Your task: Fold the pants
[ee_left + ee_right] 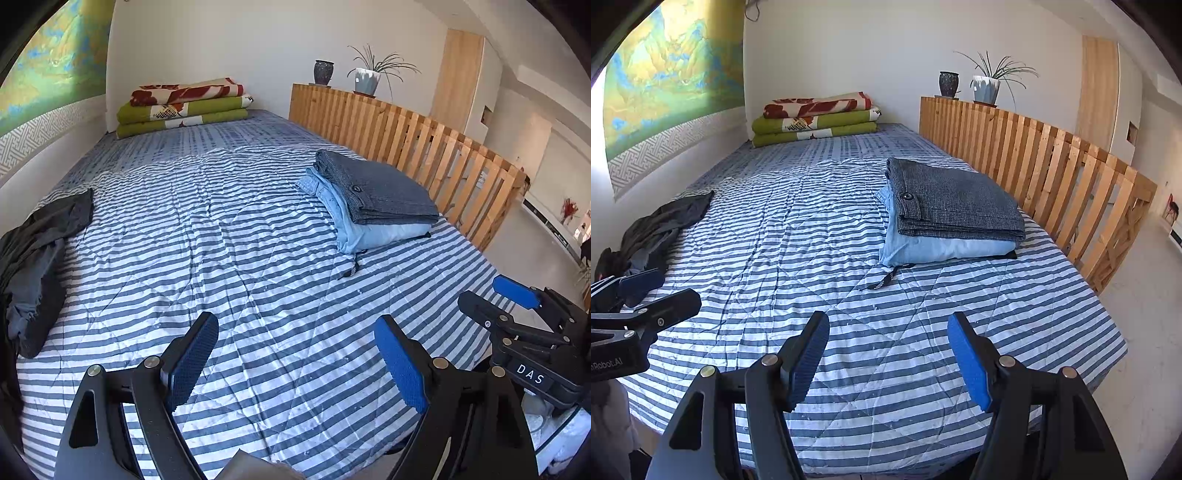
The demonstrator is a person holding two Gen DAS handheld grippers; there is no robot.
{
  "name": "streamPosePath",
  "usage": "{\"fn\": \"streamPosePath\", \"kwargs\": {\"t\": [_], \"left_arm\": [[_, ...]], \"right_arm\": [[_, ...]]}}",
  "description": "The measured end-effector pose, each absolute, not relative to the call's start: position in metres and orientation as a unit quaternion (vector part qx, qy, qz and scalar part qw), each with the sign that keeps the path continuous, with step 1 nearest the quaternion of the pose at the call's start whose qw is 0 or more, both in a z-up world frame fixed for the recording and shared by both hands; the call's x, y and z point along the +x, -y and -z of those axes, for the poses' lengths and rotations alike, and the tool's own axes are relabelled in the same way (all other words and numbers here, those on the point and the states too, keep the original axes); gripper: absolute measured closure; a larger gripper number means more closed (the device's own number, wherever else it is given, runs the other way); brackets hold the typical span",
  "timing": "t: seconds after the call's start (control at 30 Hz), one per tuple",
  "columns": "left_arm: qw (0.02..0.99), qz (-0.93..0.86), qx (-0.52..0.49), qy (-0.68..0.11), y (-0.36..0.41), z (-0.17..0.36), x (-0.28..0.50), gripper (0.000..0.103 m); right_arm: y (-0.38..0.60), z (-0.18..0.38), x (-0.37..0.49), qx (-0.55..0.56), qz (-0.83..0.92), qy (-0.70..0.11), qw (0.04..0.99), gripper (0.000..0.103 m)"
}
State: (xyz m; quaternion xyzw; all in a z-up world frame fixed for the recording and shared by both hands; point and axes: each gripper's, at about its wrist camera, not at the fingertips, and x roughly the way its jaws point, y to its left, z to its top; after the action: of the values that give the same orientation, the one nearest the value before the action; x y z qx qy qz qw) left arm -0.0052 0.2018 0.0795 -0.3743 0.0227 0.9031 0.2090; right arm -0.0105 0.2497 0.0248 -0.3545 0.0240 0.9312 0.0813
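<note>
The crumpled dark pants (37,254) lie heaped at the bed's (258,280) left edge, running lengthwise along it, nearer the left gripper (295,365) than the right gripper (888,363), so probably the left reaches first; both have fingers spread, pinching nothing.

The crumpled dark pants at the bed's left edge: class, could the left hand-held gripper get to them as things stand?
Probably yes. The left hand-held gripper is open and empty, only bare striped quilt lies between it and the crumpled dark pants, and the folded stack sits well off to the other side.
</note>
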Motion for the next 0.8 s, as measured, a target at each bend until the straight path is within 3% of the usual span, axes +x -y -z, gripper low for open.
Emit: {"fn": "streamPosePath", "kwargs": {"t": [0.8], "left_arm": [[0.21, -0.903, -0.375, -0.022, -0.1982, -0.0779, -0.0049, 0.014]], "right_arm": [[-0.2496, -0.0205, -0.0114, -0.361, -0.929, -0.025, 0.078, 0.04]]}}
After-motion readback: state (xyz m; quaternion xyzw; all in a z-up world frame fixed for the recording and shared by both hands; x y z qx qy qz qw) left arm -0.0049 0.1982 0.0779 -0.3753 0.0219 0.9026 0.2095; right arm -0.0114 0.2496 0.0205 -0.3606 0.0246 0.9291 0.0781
